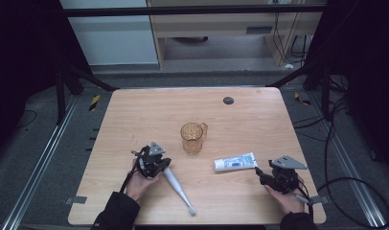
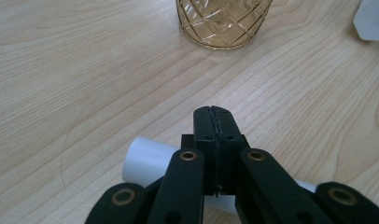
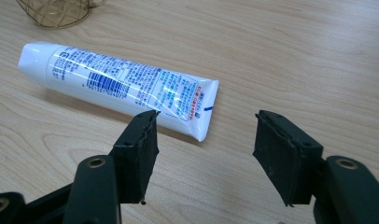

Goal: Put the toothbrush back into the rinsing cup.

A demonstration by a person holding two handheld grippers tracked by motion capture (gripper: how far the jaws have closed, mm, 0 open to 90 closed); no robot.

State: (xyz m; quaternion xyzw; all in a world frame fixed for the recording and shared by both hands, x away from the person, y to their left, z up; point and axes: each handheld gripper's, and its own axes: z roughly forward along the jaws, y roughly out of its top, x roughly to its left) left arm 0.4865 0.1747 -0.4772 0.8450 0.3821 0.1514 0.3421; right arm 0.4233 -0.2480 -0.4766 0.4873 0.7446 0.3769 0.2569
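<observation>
Two grippers set near amber faceted glass mug (image 1: 193, 137). Right gripper (image 1: 262, 174): jaws apart, empty, crimped end of white-and-blue toothpaste tube (image 3: 120, 83) seen just ahead; long axis angled toward mug. Left gripper (image 2: 211, 122): jaws pressed together, empty, above white toothbrush handle (image 2: 148, 161) lying crosswise, nearer than mug.

Left tool (image 1: 156, 165) is held over toothbrush (image 1: 177, 188); right tool (image 1: 265, 173) beside toothpaste tube (image 1: 235, 162); amber mug (image 1: 192, 137) mid-desk (image 1: 149, 110).

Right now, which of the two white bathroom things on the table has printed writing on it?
The toothpaste tube, lying in front of the open right gripper, carries blue print and a barcode. The electric toothbrush under the left gripper is plain white.
</observation>
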